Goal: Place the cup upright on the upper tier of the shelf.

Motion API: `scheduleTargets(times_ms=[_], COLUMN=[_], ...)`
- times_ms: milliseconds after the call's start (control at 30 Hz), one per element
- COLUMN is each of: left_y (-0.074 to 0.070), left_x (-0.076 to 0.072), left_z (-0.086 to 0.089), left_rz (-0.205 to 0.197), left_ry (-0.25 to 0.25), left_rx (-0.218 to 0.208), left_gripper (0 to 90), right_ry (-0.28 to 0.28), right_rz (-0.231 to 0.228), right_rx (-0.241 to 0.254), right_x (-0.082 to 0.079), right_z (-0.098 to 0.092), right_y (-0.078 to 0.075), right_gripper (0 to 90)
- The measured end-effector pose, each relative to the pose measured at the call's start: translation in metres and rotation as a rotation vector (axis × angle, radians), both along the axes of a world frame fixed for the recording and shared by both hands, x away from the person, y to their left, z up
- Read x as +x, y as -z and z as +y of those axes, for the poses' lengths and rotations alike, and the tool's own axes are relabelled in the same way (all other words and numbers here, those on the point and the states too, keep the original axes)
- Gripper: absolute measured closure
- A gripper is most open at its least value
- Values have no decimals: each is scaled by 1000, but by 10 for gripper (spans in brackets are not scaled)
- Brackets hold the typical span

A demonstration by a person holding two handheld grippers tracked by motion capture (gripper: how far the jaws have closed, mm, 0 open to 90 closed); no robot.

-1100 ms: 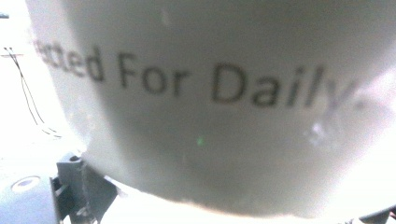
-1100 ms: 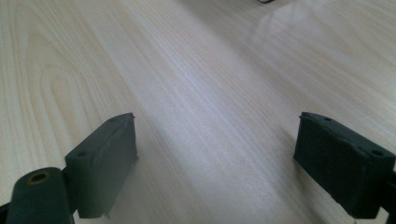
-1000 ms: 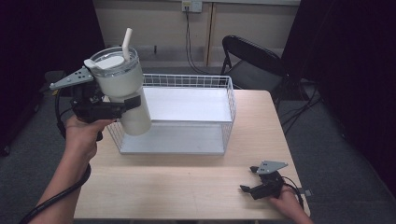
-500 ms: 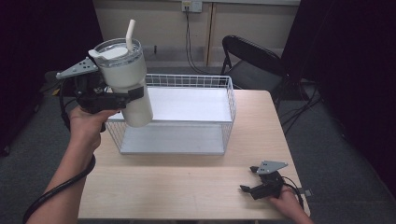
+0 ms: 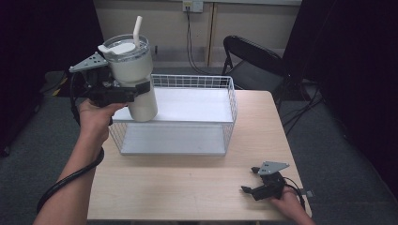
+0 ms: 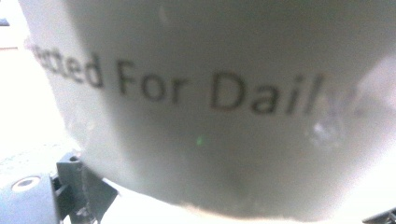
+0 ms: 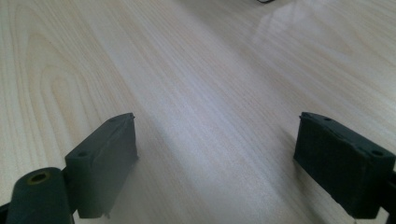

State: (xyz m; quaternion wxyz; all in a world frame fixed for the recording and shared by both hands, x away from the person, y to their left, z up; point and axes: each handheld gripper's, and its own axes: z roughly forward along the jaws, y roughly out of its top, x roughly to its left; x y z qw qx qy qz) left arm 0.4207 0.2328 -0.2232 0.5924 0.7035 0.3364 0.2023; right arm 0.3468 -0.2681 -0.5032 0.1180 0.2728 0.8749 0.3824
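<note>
Cup (image 5: 133,75): large white tumbler with clear lid and white straw (image 5: 137,31); tapers toward the base, nearly upright, leaning slightly. Blurred dark lettering on its wall reads "For Daily" in the left gripper view (image 6: 219,93).
Cup position: held in the air over the near-left corner of the wire basket (image 5: 230,112).
Left gripper (image 5: 123,91): clamped around the cup's middle.
Right gripper (image 5: 251,186): jaws spread wide, nothing between them, low over the table (image 5: 187,183), well apart from the basket on its near-right side.
</note>
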Motion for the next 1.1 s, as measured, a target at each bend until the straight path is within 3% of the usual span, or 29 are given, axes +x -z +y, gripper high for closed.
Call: scheduleTargets(times_ms=[667,1100], left_y=[5,19], left_x=[25,44], left_z=[-10,-17], left_rz=[-10,-8], left_ry=[-27,-55], left_rx=[20,28], left_gripper=[93,93], right_ry=[0,-1], right_rz=[2,3], right_rx=[3,4], right_x=[0,0], right_z=[0,0], right_y=[0,0], right_gripper=[124,124])
